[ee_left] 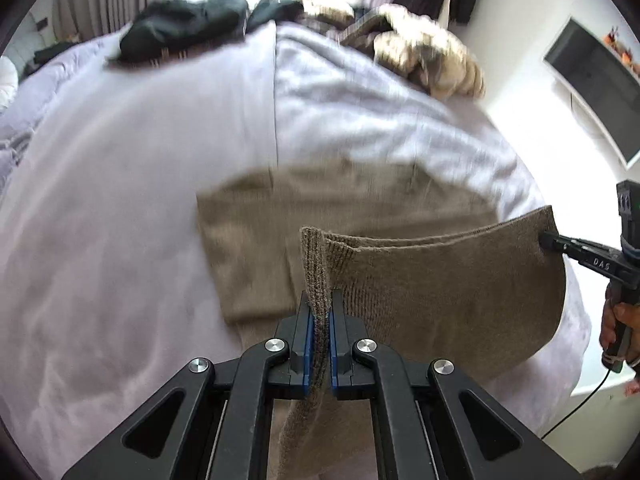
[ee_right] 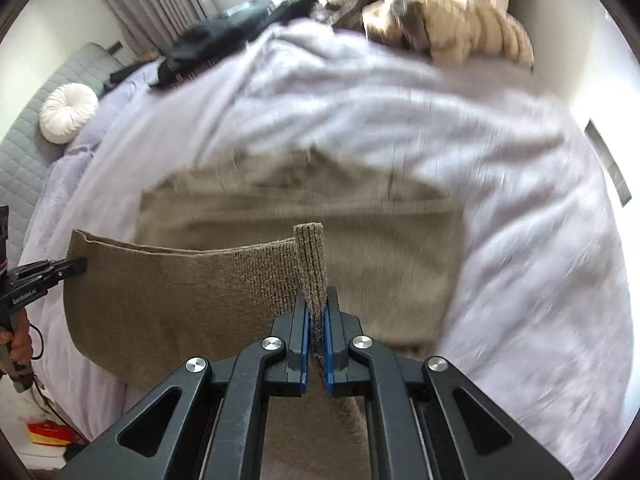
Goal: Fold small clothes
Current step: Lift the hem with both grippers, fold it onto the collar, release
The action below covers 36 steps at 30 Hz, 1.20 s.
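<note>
A brown knitted garment (ee_left: pixel 440 284) lies on a lilac bed cover (ee_left: pixel 120 200); its near edge is lifted off the bed. My left gripper (ee_left: pixel 321 312) is shut on one corner of that edge. My right gripper (ee_left: pixel 546 240) shows at the right of the left wrist view, shut on the other corner. In the right wrist view the right gripper (ee_right: pixel 317 316) pinches the garment (ee_right: pixel 180 300), and the left gripper (ee_right: pixel 78 266) holds the far left corner. The lifted edge hangs stretched between both grippers above the flat part (ee_right: pixel 340 216).
A pile of dark clothes (ee_left: pixel 188 28) and a beige fluffy garment (ee_left: pixel 432 56) lie at the far end of the bed. A round white cushion (ee_right: pixel 68 112) rests on a grey quilted headboard (ee_right: pixel 24 152) at left. A dark screen (ee_left: pixel 592 84) stands at right.
</note>
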Available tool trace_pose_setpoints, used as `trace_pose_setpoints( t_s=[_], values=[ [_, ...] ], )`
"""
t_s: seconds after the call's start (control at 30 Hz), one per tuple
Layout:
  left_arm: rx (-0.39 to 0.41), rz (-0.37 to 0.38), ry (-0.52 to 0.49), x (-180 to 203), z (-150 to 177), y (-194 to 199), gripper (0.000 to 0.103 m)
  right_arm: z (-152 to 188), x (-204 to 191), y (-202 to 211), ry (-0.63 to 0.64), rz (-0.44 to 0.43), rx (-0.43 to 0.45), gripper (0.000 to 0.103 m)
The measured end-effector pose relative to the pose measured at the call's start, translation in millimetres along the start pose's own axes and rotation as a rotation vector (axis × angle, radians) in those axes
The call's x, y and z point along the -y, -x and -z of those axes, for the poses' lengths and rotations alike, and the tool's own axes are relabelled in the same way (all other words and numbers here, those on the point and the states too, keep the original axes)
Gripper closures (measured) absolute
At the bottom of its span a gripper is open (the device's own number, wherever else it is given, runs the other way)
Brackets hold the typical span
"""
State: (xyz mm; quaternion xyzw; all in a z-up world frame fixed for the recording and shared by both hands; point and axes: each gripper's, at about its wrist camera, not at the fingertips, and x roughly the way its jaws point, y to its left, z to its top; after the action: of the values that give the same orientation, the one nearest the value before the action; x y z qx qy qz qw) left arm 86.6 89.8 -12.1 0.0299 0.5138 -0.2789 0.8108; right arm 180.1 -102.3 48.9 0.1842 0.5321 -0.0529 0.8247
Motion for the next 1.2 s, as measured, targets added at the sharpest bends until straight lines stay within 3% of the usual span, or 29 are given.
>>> trace_pose_setpoints(
  t_s=[0.13,0.27,0.43,0.6,0.83,0.93,1.03,1.2],
  values=[
    [0.072,0.0,-0.008,-2.9,-42.6,-5.8,0.096,-46.0,4.8,-12.1,0.0,0.009,0.049,0.096],
    [0.086,-0.024,-0.011,-8.5,-78.1,-51.4,0.096,-82.8,17.1,-58.2,0.001,0.02,0.043,0.096],
    [0.01,-0.114,-0.021,-24.7,-85.4,-139.3,0.096,-85.5,36.1,-133.3,-0.022,0.036,-0.037,0.096],
    [-0.037,-0.158,0.013,-39.1,-73.1,-182.6,0.095,-76.2,57.1,-173.9,-0.077,0.029,-0.065,0.096],
    [-0.041,-0.279,0.021,-42.6,-80.1,-170.5,0.092,-81.6,69.0,-161.9,-0.134,0.077,-0.058,0.096],
    [-0.037,-0.369,0.029,-52.4,-83.1,-153.6,0.092,-81.0,82.2,-143.9,-0.207,0.099,-0.044,0.096],
    [-0.028,-0.321,0.059,-57.9,-75.2,-130.3,0.092,-70.8,92.7,-122.8,-0.273,0.041,-0.034,0.096],
    [-0.056,-0.189,0.058,-34.1,-45.1,-105.3,0.092,-33.6,68.8,-95.7,-0.233,-0.055,-0.055,0.096]
  ],
)
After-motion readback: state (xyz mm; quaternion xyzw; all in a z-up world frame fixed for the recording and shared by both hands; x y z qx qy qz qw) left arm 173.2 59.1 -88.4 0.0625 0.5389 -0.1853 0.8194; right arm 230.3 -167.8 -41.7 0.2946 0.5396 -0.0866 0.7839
